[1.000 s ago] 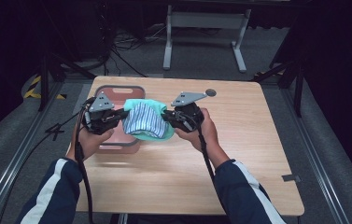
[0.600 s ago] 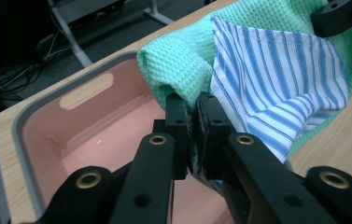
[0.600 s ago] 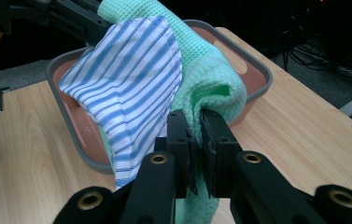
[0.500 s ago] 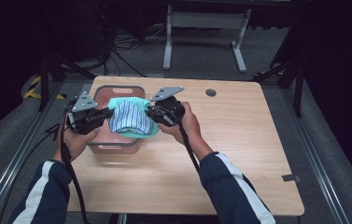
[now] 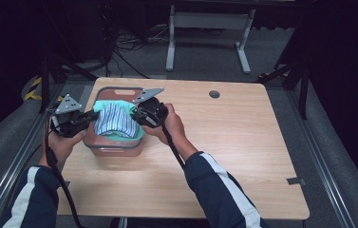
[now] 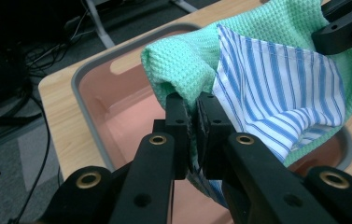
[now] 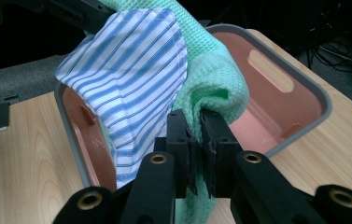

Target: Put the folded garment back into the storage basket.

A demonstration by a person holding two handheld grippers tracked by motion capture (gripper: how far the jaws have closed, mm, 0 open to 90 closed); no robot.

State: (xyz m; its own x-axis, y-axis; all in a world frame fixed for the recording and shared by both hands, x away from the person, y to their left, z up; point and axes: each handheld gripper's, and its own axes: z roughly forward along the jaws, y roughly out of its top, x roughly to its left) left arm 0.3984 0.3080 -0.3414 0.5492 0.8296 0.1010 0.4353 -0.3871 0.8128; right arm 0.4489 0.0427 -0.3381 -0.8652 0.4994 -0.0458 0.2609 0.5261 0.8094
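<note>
My high view sits above my side of the table [image 5: 243,156], looking forward and down, far enough back to take in the whole tabletop, both my forearms and the dark floor beyond. My left gripper view rides on the left gripper [image 6: 193,116], looking along its two black jaws from very close, out over the pink bin [image 6: 117,107] toward the table edge and floor. My right gripper view rides on the right gripper [image 7: 196,128], equally close, facing the opposite way across the same bin [image 7: 281,93]. All three share the bin [image 5: 115,147] and the bunched green and striped cloths [image 5: 112,118] hanging between the grippers; each gripper view also catches the other gripper's jaws at its top edge.
</note>
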